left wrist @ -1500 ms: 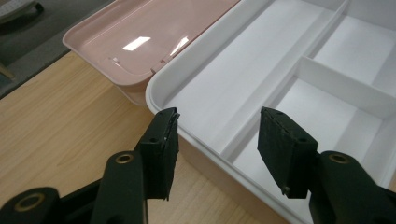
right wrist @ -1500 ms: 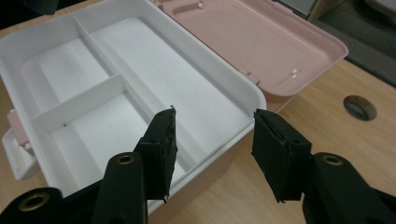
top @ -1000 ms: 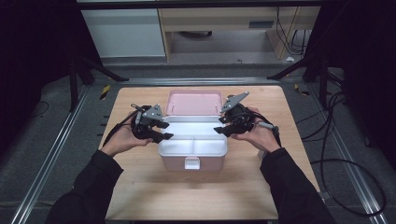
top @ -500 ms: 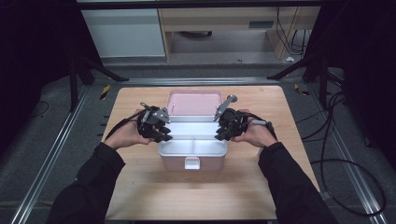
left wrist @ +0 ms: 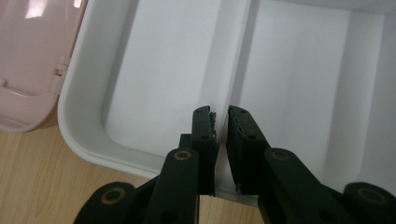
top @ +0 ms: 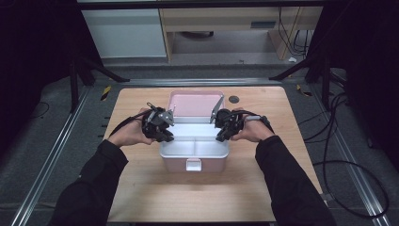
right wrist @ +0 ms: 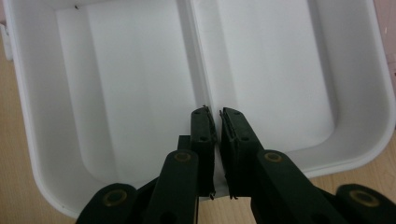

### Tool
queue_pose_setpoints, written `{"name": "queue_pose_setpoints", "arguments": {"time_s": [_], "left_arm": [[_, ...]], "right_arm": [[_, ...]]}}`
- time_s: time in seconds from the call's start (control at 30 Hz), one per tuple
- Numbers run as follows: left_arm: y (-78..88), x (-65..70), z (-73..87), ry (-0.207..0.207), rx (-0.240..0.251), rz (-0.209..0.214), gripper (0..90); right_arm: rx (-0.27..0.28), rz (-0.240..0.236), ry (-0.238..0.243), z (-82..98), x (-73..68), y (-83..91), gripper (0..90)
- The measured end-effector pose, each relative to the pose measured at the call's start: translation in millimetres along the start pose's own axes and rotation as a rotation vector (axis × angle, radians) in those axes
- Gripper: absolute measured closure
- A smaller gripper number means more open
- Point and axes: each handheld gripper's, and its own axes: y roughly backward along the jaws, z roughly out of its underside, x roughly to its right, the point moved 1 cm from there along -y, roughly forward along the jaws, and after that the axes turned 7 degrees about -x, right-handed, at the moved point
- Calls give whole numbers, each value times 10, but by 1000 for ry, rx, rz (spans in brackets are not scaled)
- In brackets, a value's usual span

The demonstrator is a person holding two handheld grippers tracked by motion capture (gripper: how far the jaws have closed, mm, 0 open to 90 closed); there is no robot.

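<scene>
Your wooden table (top: 141,188) carries one main thing: a white two-compartment box (top: 194,148), standing directly on the boards midway between your left gripper (top: 165,135) and your right gripper (top: 222,135). Its pink lid (top: 193,103) is swung open beyond both grippers, toward the table's far edge. A small dark round disc (top: 234,99) sits on the tabletop beyond your right gripper, just past the lid's corner. Bare wood (left wrist: 42,177) shows beside your left gripper's jaws outside the box rim, and bare wood (right wrist: 14,154) likewise beside your right gripper's jaws.
</scene>
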Motion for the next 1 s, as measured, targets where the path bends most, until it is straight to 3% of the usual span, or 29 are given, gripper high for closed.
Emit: {"name": "queue_pose_setpoints", "arguments": {"time_s": [0.1,0.23,0.57,0.73,0.87,1.0], "left_arm": [[4,-15,-11,-22,-14,11,823],[7,-25,-19,-26,-22,16,830],[146,-28,-39,-32,8,15,849],[345,-1,-75,-39,46,-8,854],[518,84,-118,-49,56,-10,861],[670,228,-145,-55,44,8,865]], "right_arm": [[-40,-6,11,-39,8,8,846],[-29,-32,5,-26,37,7,850],[23,-2,27,15,15,120,860],[66,46,43,30,-28,333,859],[64,72,57,12,-97,534,859],[81,59,69,32,-227,689,861]]}}
